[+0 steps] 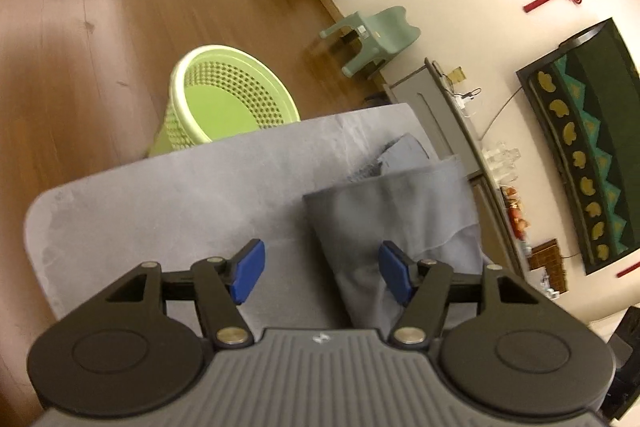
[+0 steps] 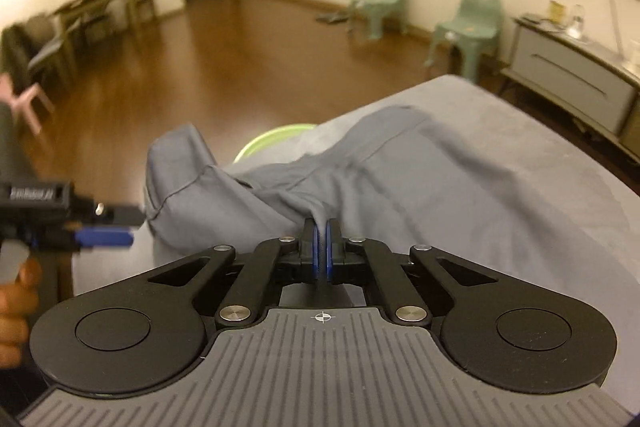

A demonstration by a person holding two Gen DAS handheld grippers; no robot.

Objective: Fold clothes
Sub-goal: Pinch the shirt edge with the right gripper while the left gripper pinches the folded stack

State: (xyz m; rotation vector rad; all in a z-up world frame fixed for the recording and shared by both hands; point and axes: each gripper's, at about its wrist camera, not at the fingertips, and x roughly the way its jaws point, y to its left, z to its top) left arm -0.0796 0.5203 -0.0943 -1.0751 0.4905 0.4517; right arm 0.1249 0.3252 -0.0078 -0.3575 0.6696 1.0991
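Note:
A grey-blue garment (image 2: pixel 400 171) lies crumpled on the grey table (image 2: pixel 520 227). My right gripper (image 2: pixel 321 239) is shut on a pinch of its cloth and lifts a fold. In the left wrist view the garment (image 1: pixel 404 211) hangs in folds at the right of the table (image 1: pixel 180 195). My left gripper (image 1: pixel 320 271) is open with blue pads, and its right pad touches the cloth's edge. The left gripper also shows at the left of the right wrist view (image 2: pixel 104 237), beside the garment.
A green perforated basket (image 1: pixel 228 99) stands on the wooden floor past the table's far edge. Two mint chairs (image 1: pixel 376 39) stand by the wall. A grey cabinet (image 2: pixel 572 83) stands at the right. A dining table with chairs (image 2: pixel 92 11) is at the far left.

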